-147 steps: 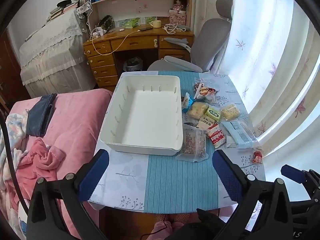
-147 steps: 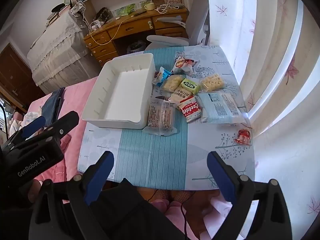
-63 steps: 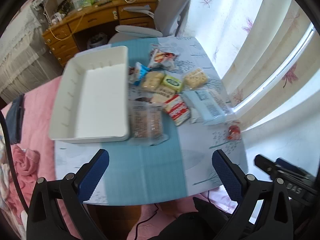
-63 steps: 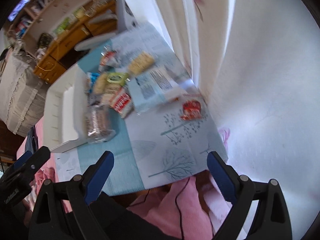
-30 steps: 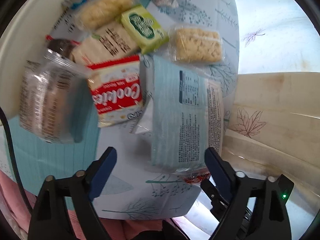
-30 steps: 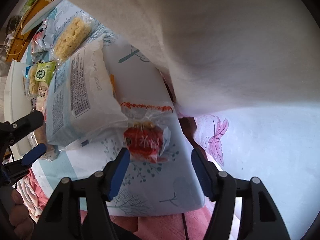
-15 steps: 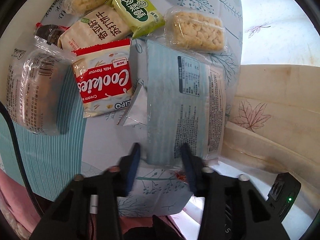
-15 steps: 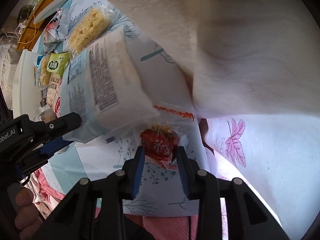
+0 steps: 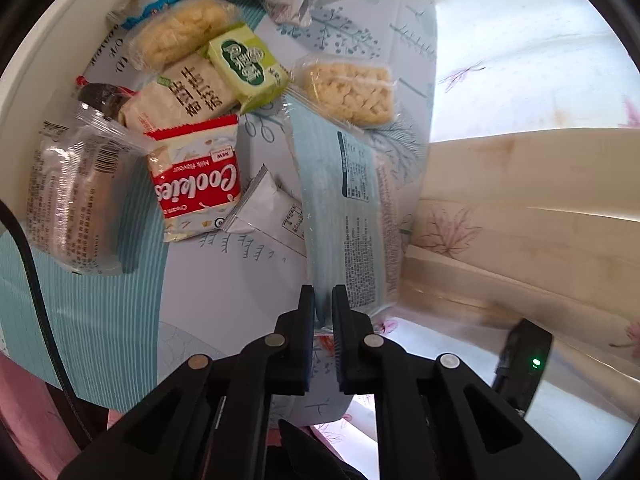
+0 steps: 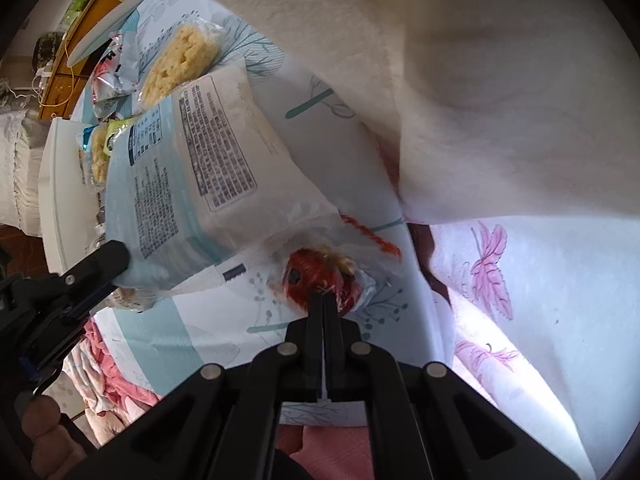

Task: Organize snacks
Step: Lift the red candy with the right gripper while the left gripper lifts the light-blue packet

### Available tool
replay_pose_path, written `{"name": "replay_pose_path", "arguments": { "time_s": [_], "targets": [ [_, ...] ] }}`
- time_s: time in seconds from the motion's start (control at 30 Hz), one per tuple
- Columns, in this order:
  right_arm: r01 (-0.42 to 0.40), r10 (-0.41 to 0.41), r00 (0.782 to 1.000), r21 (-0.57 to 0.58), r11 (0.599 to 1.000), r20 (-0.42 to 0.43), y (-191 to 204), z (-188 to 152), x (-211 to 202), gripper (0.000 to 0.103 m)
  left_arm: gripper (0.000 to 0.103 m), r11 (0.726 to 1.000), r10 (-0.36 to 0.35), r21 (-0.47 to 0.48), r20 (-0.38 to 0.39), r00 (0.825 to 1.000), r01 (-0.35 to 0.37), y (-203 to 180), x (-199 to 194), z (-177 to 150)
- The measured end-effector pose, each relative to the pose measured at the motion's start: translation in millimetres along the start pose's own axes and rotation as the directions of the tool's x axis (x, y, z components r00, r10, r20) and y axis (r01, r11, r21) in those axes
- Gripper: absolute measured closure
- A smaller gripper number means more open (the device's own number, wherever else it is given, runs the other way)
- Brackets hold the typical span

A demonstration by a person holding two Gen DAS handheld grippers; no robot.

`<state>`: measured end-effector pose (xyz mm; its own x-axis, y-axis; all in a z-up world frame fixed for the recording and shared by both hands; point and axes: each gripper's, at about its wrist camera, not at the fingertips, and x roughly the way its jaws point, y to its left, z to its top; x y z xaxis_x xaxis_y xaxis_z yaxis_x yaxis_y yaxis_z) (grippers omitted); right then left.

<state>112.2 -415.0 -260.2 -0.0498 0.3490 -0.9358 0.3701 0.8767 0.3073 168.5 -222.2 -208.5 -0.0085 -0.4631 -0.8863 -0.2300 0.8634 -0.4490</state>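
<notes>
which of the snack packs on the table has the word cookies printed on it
The red and white pack, lying between the clear-wrapped brown cake and the long pale blue pack. It alone shows "Cookies" in white script on a red band.

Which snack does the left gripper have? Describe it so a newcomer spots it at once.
Start at the table's curtain-side edge. The biggest packet there, a long pale blue pack with a dark-framed block of small print, runs from the puffed yellow bar to the left gripper, shut on its near end. Its neighbours are all smaller.
</notes>
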Motion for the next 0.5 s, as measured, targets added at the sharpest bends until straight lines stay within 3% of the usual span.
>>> {"name": "replay_pose_path", "arguments": {
  "time_s": [0.23,0.5],
  "targets": [
    [-0.064,0.065,0.998,0.01,0.998,-0.007,5.9,-7.6,-0.3,0.103,0.098,1.0,-0.026,0.014,0.089,0.996,0.025,1.5,-43.4,0.7],
    [-0.125,0.136,0.985,-0.102,0.987,0.111,23.0,-19.9,-32.0,0.103,0.099,0.993,-0.119,0.014,0.203,0.972,0.119,17.2,-96.2,-6.0]
  ]
}}
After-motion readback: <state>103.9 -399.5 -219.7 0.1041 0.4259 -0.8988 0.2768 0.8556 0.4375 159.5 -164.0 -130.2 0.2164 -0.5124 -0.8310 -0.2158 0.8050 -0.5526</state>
